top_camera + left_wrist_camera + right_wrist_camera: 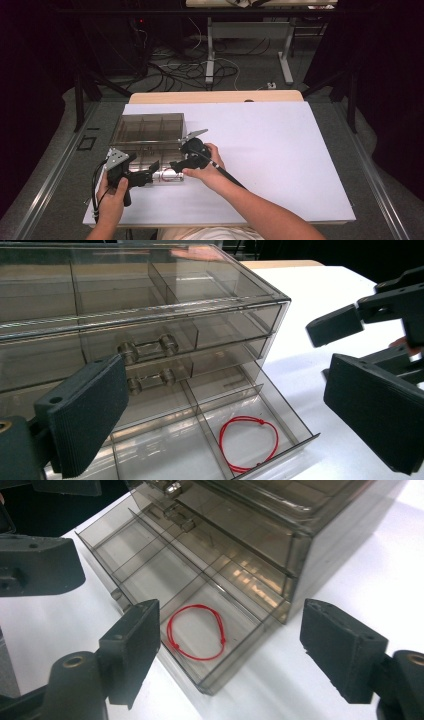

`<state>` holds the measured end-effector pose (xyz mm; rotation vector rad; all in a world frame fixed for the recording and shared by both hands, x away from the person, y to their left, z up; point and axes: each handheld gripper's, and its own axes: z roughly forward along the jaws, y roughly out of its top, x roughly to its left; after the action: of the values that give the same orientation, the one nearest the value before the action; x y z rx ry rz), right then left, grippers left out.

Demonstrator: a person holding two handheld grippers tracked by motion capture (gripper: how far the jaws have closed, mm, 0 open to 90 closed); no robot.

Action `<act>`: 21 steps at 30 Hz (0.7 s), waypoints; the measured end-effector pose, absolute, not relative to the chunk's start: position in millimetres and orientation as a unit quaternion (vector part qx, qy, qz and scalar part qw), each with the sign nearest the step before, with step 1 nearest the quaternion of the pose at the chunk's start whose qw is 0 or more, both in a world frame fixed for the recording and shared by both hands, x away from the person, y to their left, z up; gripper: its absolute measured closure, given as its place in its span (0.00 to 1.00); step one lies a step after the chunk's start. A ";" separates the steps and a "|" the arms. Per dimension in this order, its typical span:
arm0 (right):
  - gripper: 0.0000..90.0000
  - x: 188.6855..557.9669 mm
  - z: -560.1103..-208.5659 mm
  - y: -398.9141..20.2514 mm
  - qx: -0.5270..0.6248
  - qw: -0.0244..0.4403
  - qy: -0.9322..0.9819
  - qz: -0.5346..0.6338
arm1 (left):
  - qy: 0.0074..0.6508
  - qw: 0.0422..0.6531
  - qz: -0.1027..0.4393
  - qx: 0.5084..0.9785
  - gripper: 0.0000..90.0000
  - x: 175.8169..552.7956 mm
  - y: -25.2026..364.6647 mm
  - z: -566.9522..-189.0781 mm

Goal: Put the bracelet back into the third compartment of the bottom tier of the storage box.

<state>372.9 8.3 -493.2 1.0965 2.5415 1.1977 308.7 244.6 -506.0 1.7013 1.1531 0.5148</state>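
At the near right compartment of the pulled-out bottom drawer [150, 580] lies the red string loop [196, 632], free. Above it the right gripper [230, 650] stands spread, empty; left gripper [220, 405] is spread too. Withdraw straight up, then push the drawer squarely shut.

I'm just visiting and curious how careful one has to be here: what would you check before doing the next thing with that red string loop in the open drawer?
1. Red string loop lies flat inside one compartment of the bottom drawer, nothing draped over a divider: ok.
2. Right gripper has let go, jaws wide, nothing between them: ok.
3. Left gripper open, nothing between its jaws: ok.
4. Bottom drawer pulled well out of the clear organizer box: ok.
5. Upper drawers closed: ok.
6. Whether the drawer will slide shut freely: cannot tell.
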 end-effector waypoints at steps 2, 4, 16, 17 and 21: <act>0.23 372.6 -491.1 4.4 0.360 0.065 0.844 0.392 | 0.474 0.490 0.212 0.700 0.05 308.5 244.4 -505.8; 0.22 372.4 -491.0 0.9 0.361 0.069 0.840 0.399 | 0.473 0.490 0.213 0.701 0.05 308.4 244.0 -505.8; 0.18 369.6 -485.1 -31.4 0.373 0.094 0.831 0.402 | 0.473 0.489 0.213 0.701 0.05 308.4 243.3 -506.0; 0.18 369.1 -485.2 -34.7 0.375 0.099 0.826 0.408 | 0.473 0.489 0.213 0.701 0.05 308.3 243.3 -506.0; 0.16 367.9 -483.1 -51.5 0.381 0.111 0.824 0.404 | 0.473 0.489 0.213 0.701 0.05 308.6 243.3 -506.1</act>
<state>367.9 -51.5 -483.1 1.1198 2.4205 1.1873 308.6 243.3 -506.1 1.7032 1.1500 0.5173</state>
